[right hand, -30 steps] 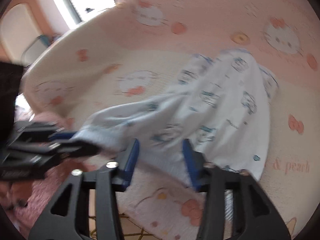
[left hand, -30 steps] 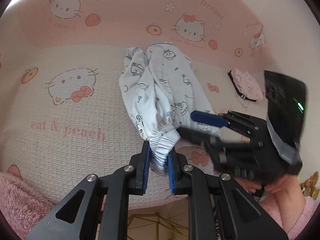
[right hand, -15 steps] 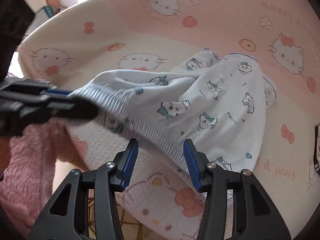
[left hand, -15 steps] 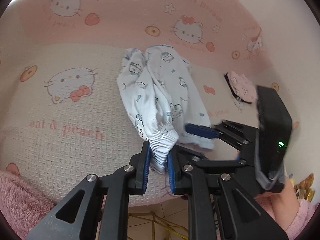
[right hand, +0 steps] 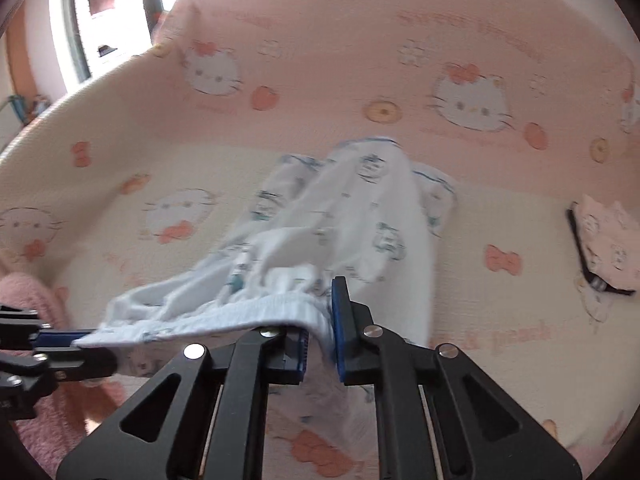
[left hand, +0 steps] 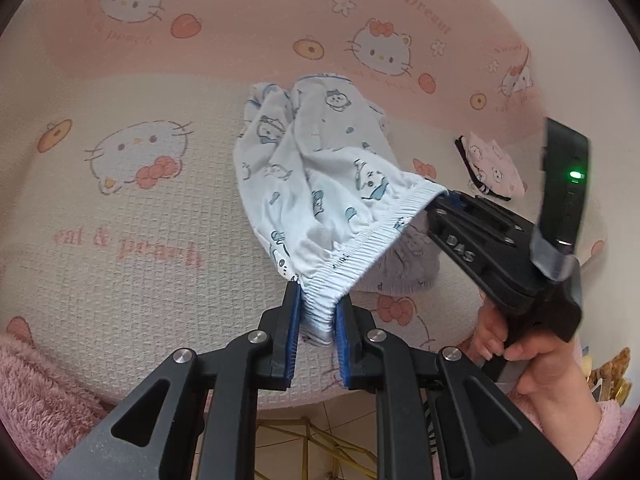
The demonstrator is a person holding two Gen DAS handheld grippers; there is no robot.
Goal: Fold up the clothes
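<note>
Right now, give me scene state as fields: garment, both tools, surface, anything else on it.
garment: white printed shorts, waistband lifted and stretched between both tools, legs lying on the surface
left tool: shut on one end of the waistband
right tool: shut on the other end of the waistband
surface: pink and cream cartoon-cat blanket
other: small pink printed garment lying apart, to the right of the shorts

Soft daylight from a blown-out window (right hand: pixel 108 20); right view motion-blurred, left sharp, fisheye-bent dark edges.
</note>
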